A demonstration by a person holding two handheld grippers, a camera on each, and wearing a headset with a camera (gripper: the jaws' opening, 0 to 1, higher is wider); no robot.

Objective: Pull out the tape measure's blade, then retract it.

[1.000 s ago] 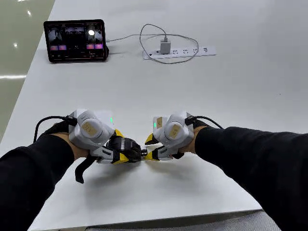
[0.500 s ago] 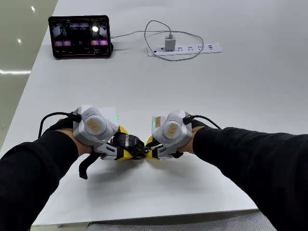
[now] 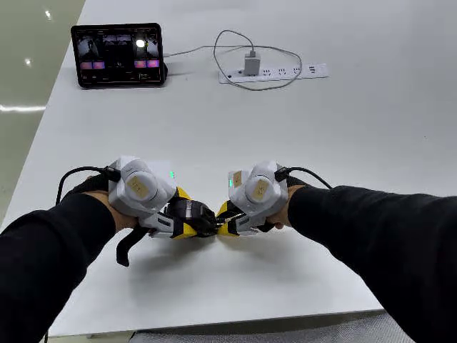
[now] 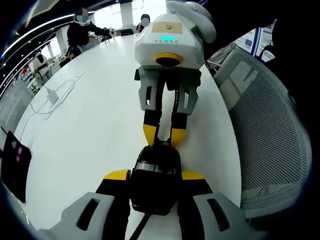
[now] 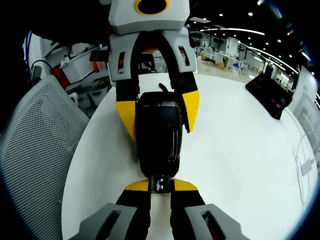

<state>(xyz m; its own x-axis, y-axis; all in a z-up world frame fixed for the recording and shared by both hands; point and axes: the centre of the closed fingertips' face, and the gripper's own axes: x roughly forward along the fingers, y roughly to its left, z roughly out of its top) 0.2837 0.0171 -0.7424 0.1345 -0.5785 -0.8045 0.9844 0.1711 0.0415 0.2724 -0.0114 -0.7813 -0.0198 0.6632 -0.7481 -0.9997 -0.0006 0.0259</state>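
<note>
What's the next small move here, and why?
Probably draw the right hand-held gripper straight away from the tape measure. Its jaws are shut on the blade tip at the case mouth, the blade looks fully in, and the left hand-held gripper clamps the case, so it should stay put.

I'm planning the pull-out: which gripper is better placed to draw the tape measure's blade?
Right, probably. The right gripper pinches the blade tip at the mouth of the tape measure, while the left gripper clamps its body and can anchor it.
</note>
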